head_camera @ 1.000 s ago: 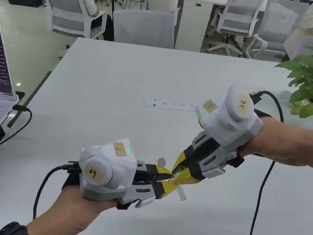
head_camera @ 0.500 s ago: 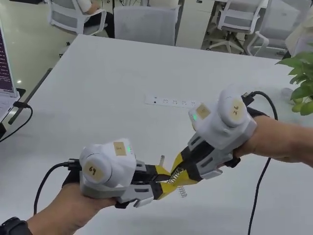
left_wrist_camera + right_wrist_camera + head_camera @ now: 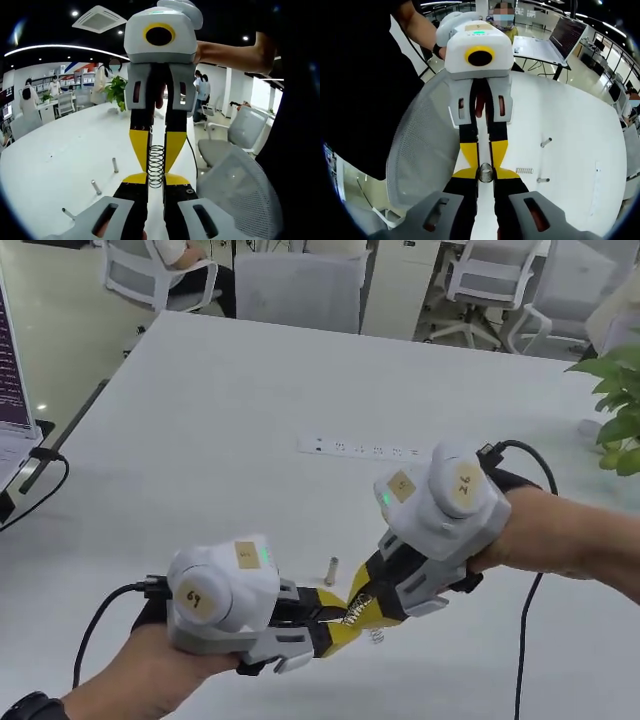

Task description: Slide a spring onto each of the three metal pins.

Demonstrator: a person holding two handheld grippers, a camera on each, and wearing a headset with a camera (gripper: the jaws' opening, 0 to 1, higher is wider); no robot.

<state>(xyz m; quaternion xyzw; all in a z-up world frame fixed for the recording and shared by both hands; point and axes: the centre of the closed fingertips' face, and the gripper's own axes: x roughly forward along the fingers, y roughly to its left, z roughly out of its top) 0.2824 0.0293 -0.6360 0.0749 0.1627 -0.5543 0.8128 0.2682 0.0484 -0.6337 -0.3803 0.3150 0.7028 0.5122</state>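
Left gripper view: narrow jaws around spring (image 3: 156, 166)

Left gripper (image 3: 338, 625): round label (image 3: 193, 597) on the rear cap, hand-marked "69". Right gripper (image 3: 362, 602): round tag (image 3: 463, 480) on its cap reads "26", second digit not certain. The left's square sticker (image 3: 245, 554) and the right's square patch (image 3: 401, 486) carry marks too small to read.
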